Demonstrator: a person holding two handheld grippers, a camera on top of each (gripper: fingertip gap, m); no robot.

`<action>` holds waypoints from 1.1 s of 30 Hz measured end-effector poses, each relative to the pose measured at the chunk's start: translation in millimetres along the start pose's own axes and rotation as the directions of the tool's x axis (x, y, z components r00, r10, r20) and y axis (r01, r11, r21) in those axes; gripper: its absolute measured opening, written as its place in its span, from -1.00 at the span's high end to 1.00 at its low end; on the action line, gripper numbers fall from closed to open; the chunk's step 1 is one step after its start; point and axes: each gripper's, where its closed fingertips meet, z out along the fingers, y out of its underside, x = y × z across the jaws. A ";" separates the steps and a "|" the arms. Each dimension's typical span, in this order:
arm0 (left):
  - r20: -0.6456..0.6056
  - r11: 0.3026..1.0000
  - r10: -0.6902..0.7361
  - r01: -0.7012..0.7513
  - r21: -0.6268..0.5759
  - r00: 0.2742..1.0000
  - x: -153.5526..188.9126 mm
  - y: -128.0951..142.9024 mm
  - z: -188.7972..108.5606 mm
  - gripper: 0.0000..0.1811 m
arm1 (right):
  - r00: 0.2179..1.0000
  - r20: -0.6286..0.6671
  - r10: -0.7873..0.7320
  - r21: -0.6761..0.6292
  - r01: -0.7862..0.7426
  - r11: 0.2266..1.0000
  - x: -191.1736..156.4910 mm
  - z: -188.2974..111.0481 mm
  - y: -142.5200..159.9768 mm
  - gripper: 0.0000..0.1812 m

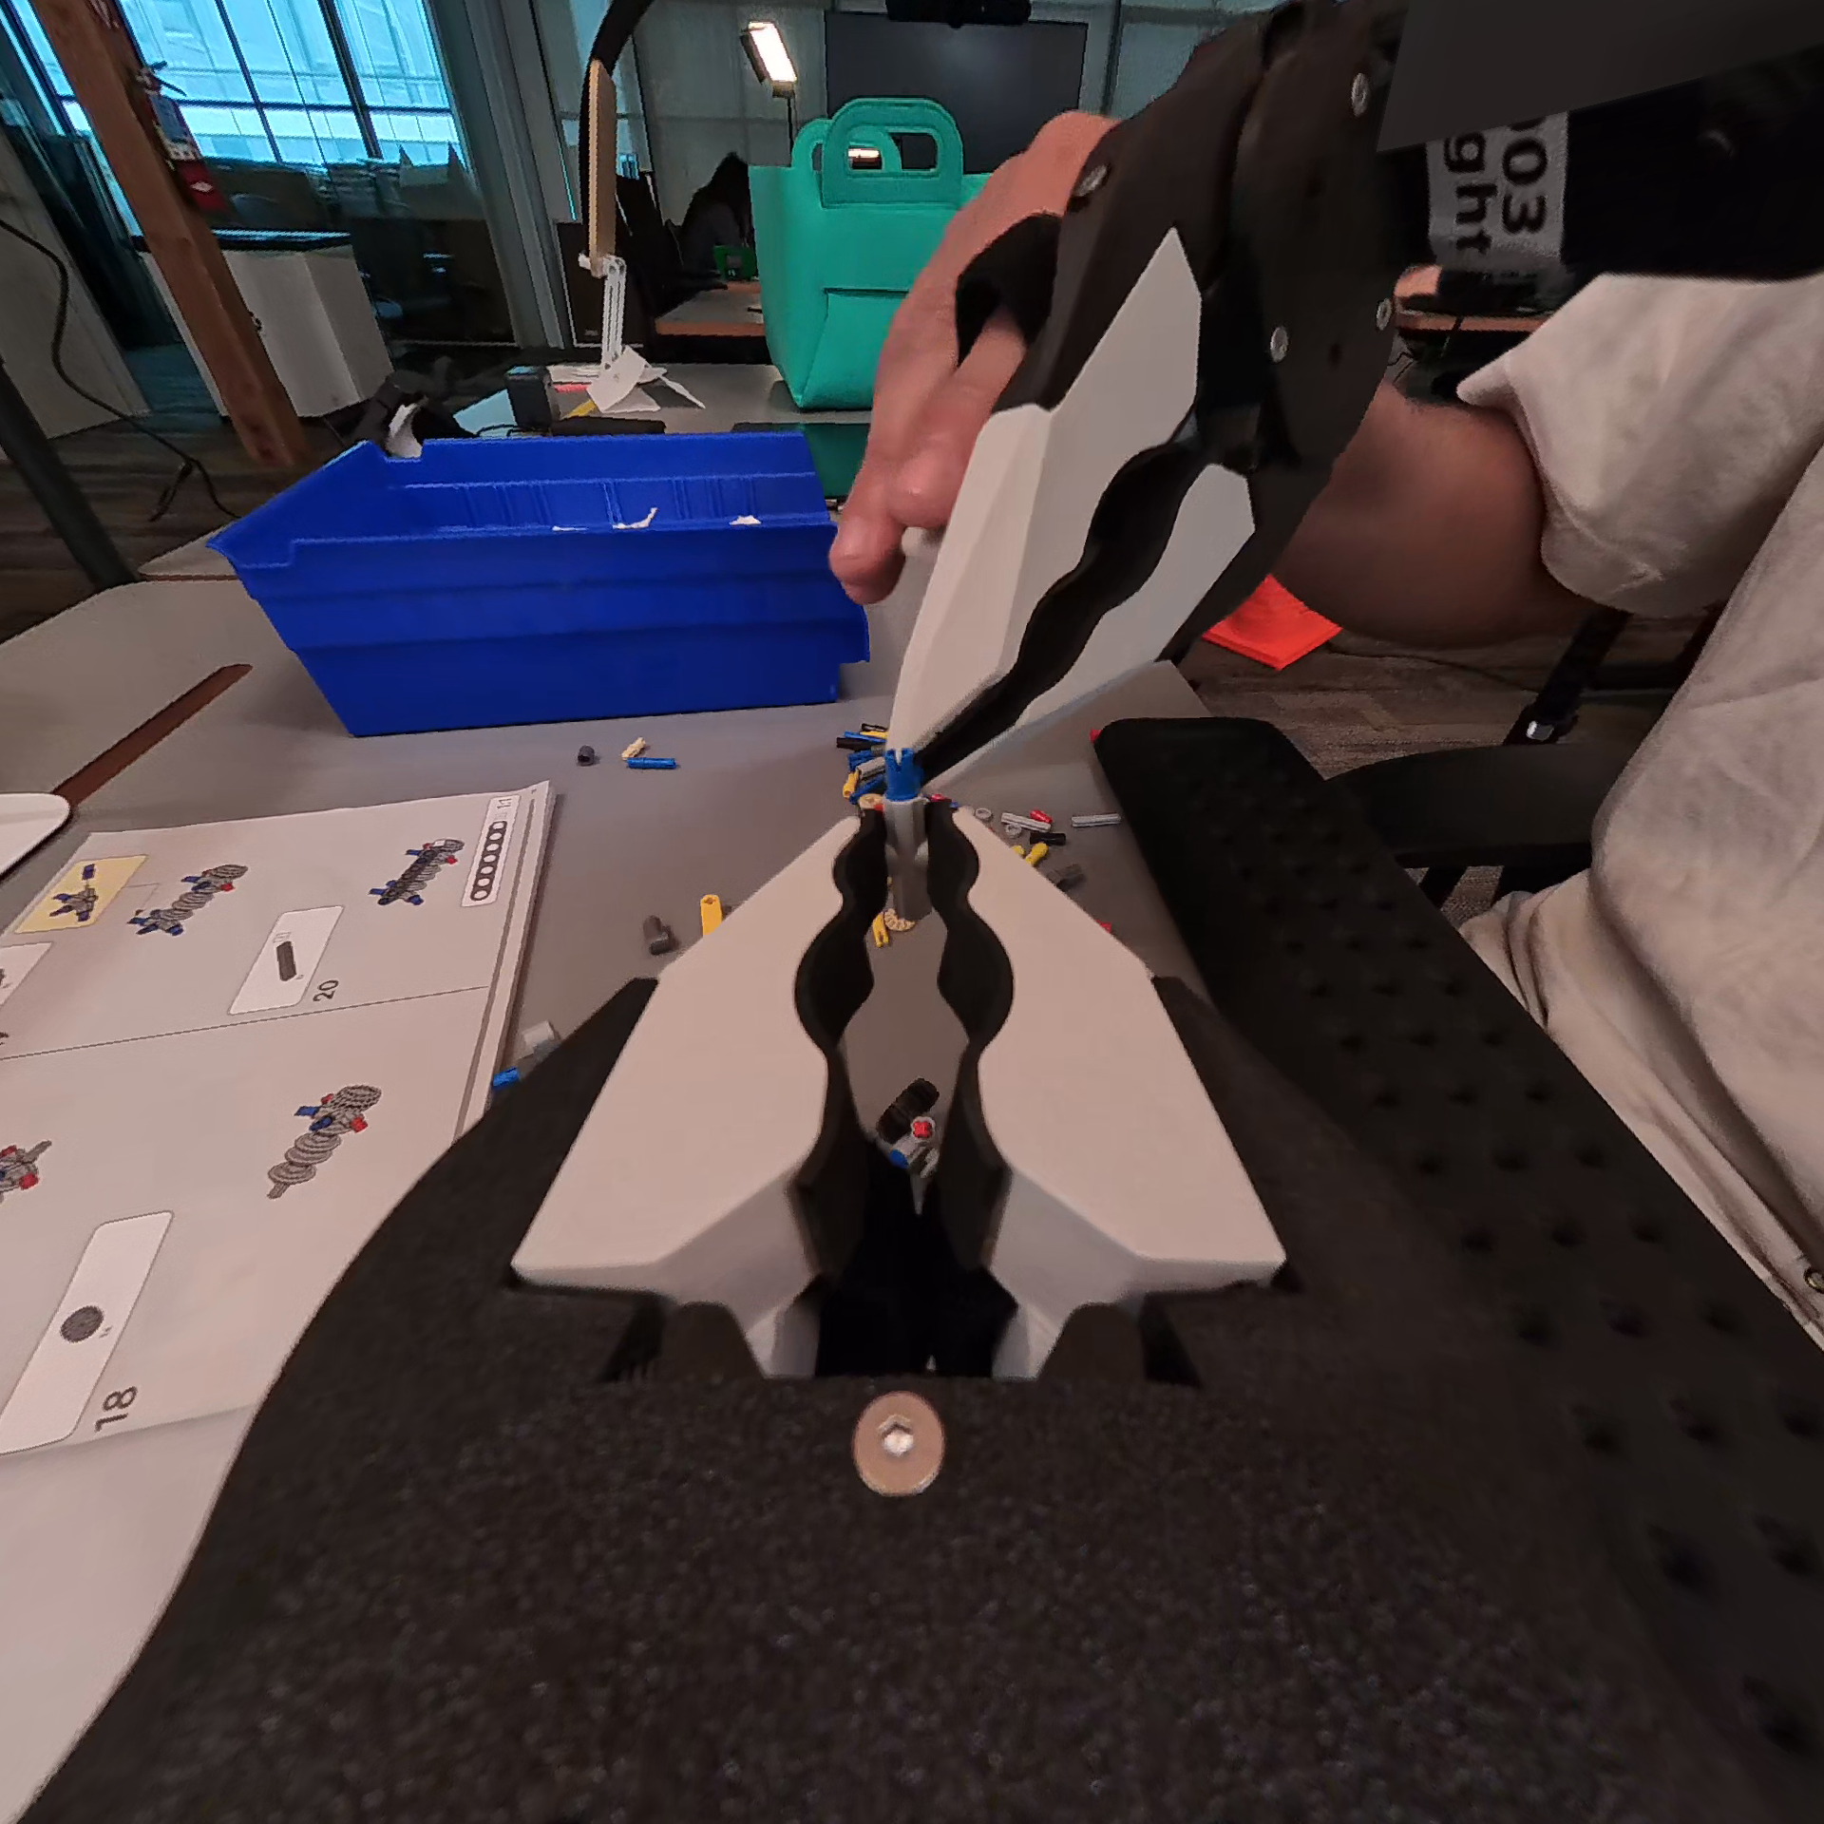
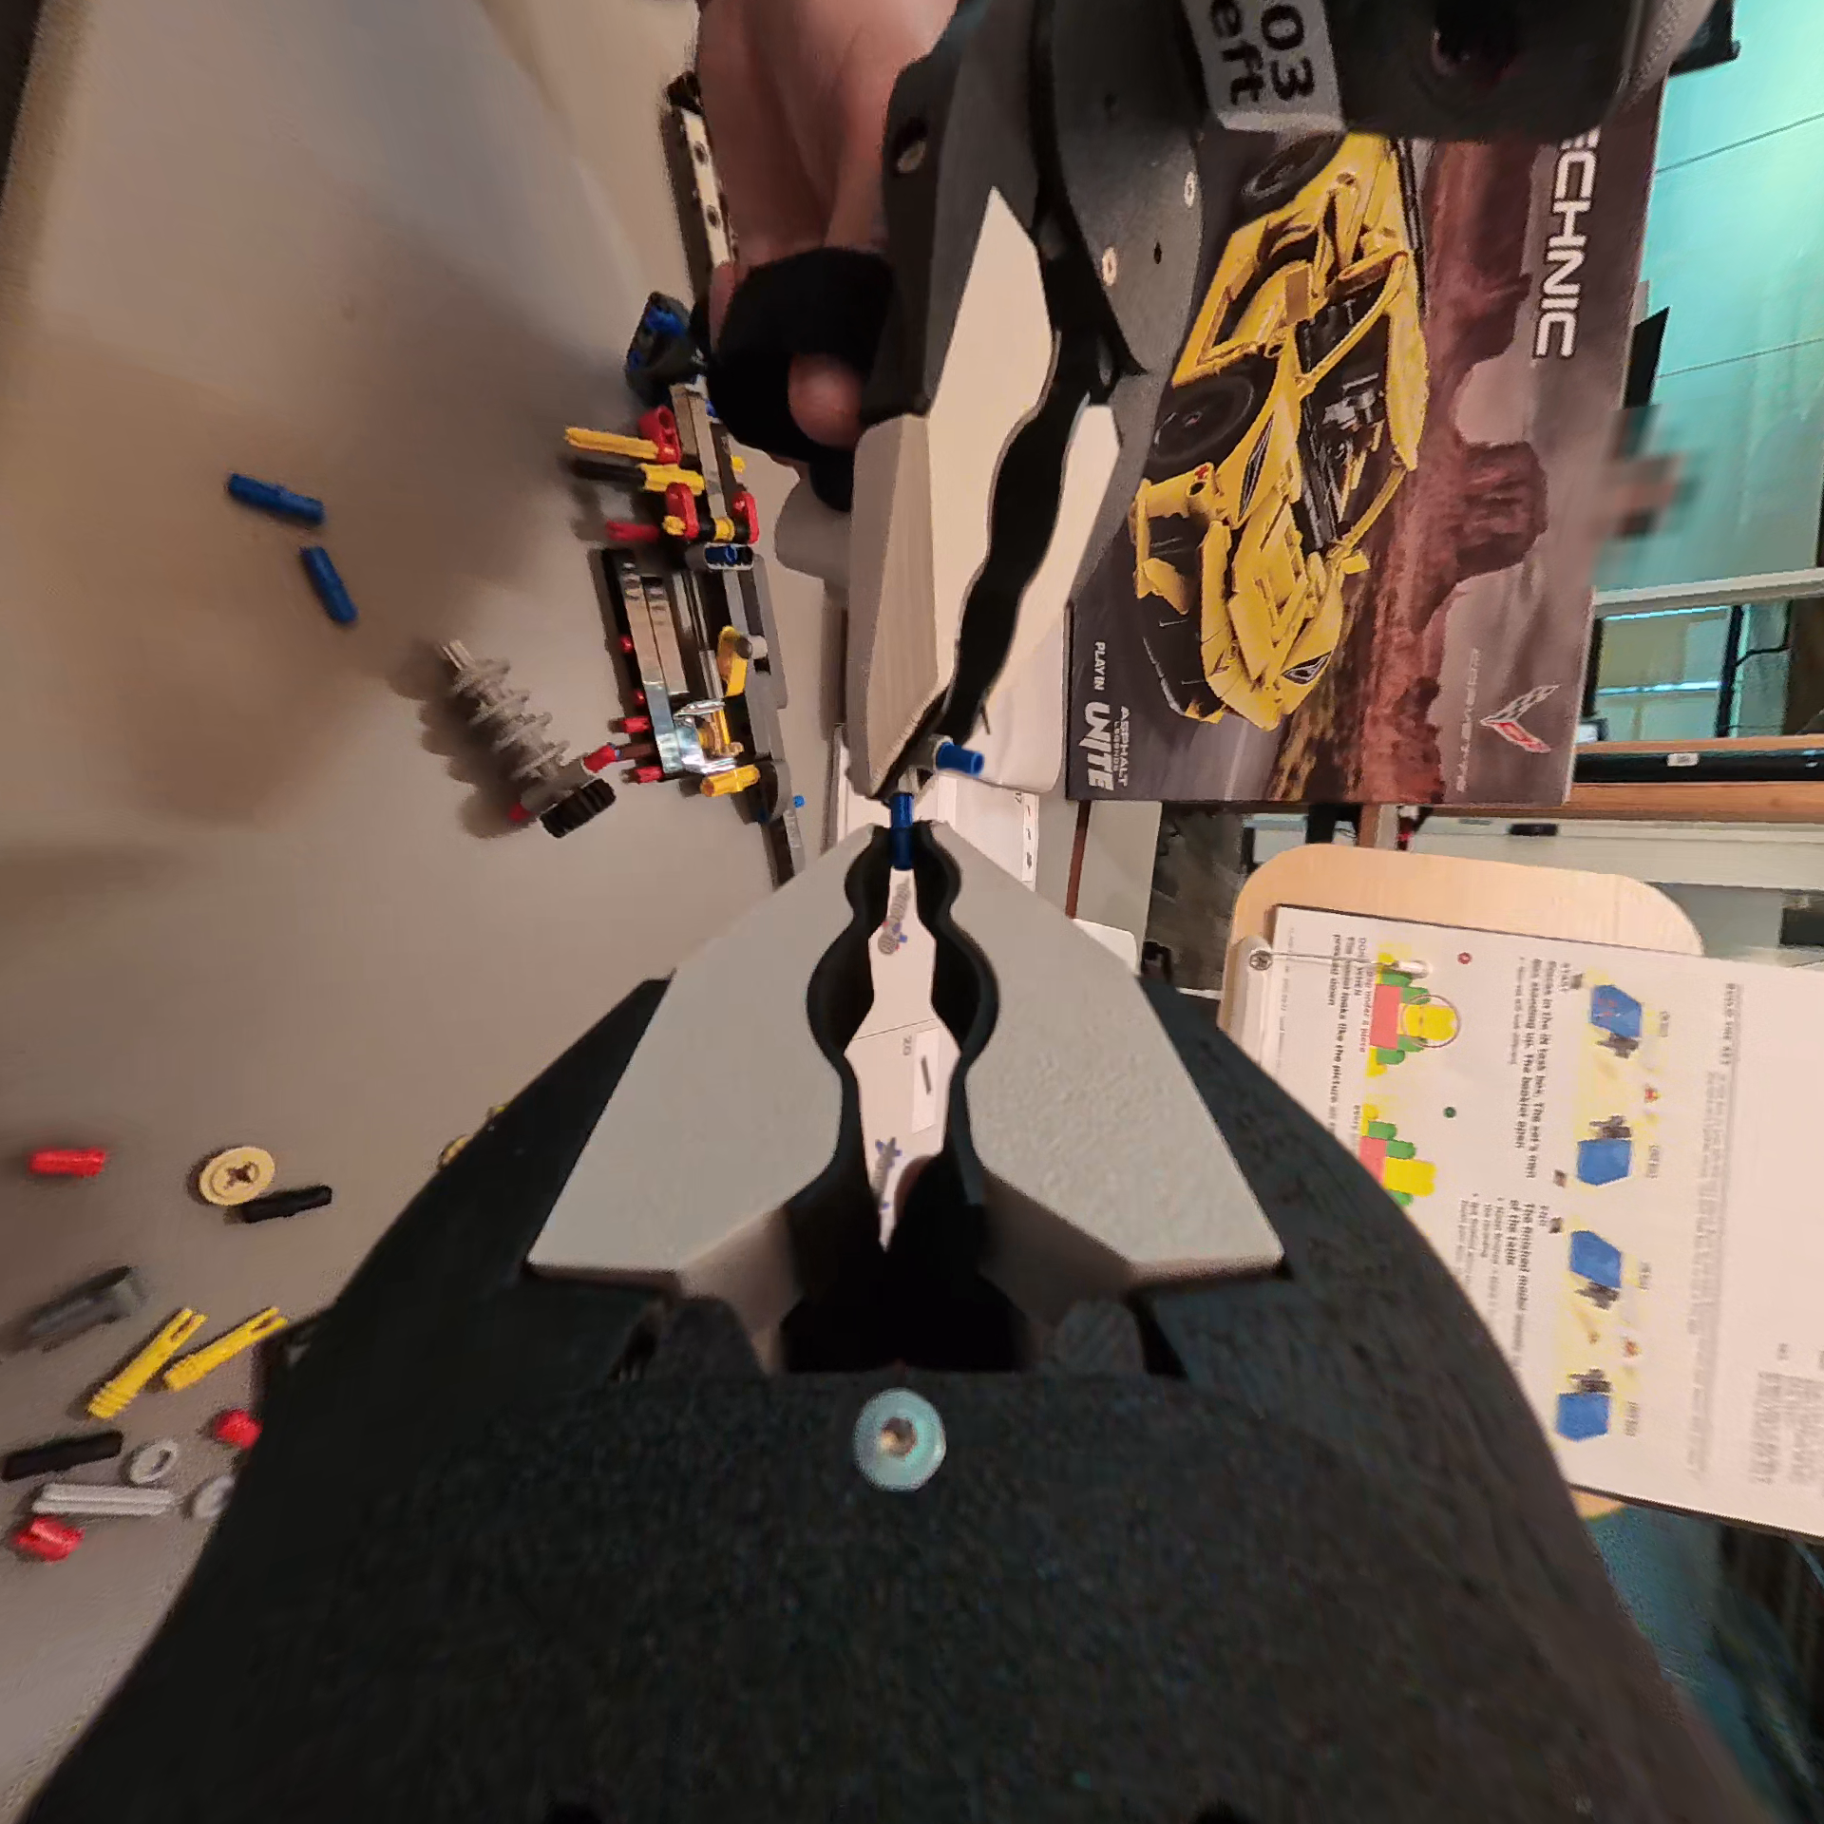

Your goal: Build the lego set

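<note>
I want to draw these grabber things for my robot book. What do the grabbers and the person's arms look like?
Both the left gripper and the right gripper have two pale grey wedge-shaped fingers lined with wavy black pads, on a rough black body with a silver bolt. Each carries a label with writing. The person wears a cream short sleeve and a black strap round one finger.

printed lettering on set box (image 2: pixel 1382 553), step nos. in instruction booklet (image 1: pixel 276 987), text on clipboard sheet (image 2: pixel 1579 1234), characters on white tag (image 1: pixel 1500 188); wording not quoted.
</note>
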 end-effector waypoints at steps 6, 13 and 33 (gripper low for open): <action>-0.034 1.000 -0.029 0.028 -0.011 0.999 3.7 4.9 3.0 0.93 | 0.998 -0.004 -0.057 0.015 0.057 0.998 -6.9 0.6 -0.7 0.97; -0.060 0.998 -0.057 0.058 0.014 0.997 4.8 4.6 3.5 0.93 | 1.000 -0.010 -0.028 0.069 0.029 0.997 -8.6 1.5 -1.5 0.97; 0.010 0.999 0.022 -0.023 0.028 1.000 0.1 -4.9 -1.3 0.93 | 0.459 0.315 0.831 0.240 -0.885 0.398 -3.7 -2.4 39.5 0.94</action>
